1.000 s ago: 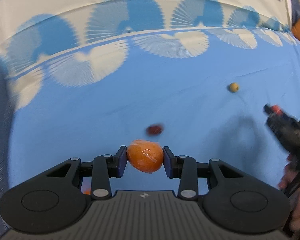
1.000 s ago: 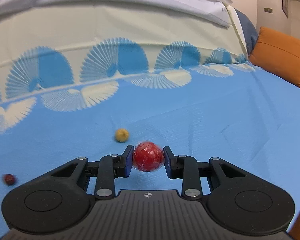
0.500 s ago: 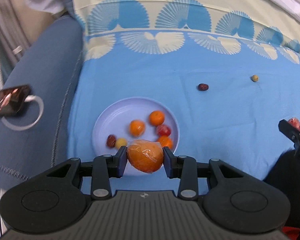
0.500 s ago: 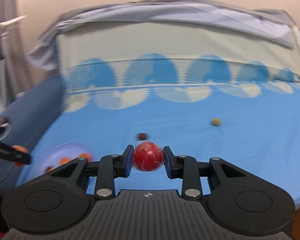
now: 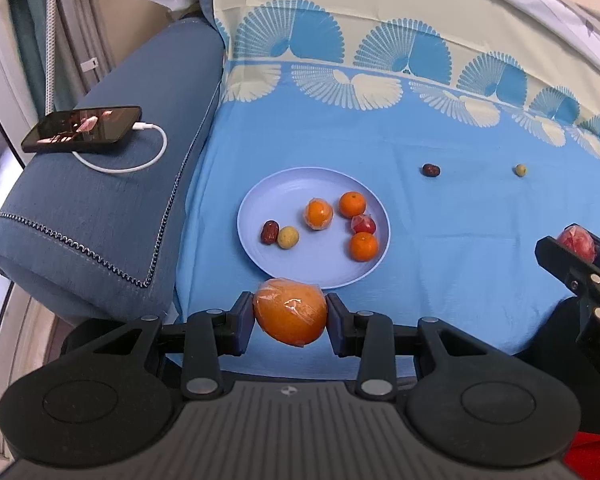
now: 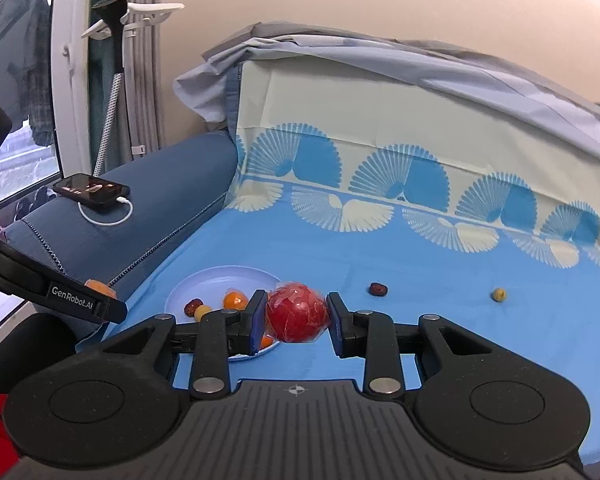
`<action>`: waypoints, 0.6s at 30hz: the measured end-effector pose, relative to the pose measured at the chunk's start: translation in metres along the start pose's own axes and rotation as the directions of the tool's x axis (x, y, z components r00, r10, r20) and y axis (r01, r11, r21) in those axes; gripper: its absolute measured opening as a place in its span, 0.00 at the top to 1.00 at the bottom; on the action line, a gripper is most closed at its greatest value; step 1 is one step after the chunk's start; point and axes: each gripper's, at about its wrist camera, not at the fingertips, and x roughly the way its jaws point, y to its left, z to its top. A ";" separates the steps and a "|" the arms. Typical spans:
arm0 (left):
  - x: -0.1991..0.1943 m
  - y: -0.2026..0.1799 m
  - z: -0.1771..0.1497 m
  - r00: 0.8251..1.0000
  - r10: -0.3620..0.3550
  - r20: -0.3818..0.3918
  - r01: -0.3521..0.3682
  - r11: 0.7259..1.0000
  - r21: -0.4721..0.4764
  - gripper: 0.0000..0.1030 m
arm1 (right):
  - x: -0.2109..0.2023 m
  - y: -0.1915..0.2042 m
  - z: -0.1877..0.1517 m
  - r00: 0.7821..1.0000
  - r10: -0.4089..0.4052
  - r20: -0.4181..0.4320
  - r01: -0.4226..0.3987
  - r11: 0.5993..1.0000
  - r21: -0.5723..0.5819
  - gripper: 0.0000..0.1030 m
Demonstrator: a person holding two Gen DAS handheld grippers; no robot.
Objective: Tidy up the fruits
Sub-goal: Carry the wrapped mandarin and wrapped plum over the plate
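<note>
Glossy film-wrapped orange (image 5: 290, 315), round smooth plate (image 5: 260, 200).

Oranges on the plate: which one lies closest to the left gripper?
The orange at the plate's near right edge, just beside the small red fruit. The other two oranges lie further back. The left gripper already holds a bigger orange.
</note>
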 end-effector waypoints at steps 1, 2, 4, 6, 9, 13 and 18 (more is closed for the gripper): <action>-0.002 0.001 0.000 1.000 0.000 0.009 0.000 1.000 0.000 0.59 | 0.000 0.001 0.001 1.000 -0.001 0.002 0.001 1.000 -0.004 0.68; -0.004 0.001 -0.001 1.000 -0.001 0.017 0.001 1.000 0.000 0.59 | -0.002 0.002 0.000 1.000 -0.002 0.003 0.002 1.000 -0.007 0.68; -0.007 0.001 -0.001 1.000 -0.003 0.028 0.003 1.000 0.001 0.59 | -0.005 0.004 0.000 1.000 -0.005 0.003 0.005 1.000 -0.010 0.68; -0.009 0.000 -0.002 0.999 -0.007 0.031 0.007 1.000 0.004 0.59 | -0.005 0.005 -0.001 1.000 -0.009 0.003 0.009 1.000 -0.013 0.68; -0.009 0.000 -0.004 0.999 -0.014 0.029 0.014 1.000 0.003 0.59 | -0.005 0.006 -0.001 1.000 -0.011 0.001 0.011 1.000 -0.019 0.68; -0.007 0.002 -0.004 0.999 -0.020 0.026 0.020 1.000 -0.004 0.59 | -0.003 0.009 -0.001 1.000 -0.011 -0.003 0.011 1.000 -0.028 0.68; -0.005 0.004 -0.005 1.000 -0.025 0.017 0.025 1.000 -0.011 0.59 | -0.001 0.010 -0.001 1.000 -0.008 -0.015 0.008 0.999 -0.036 0.68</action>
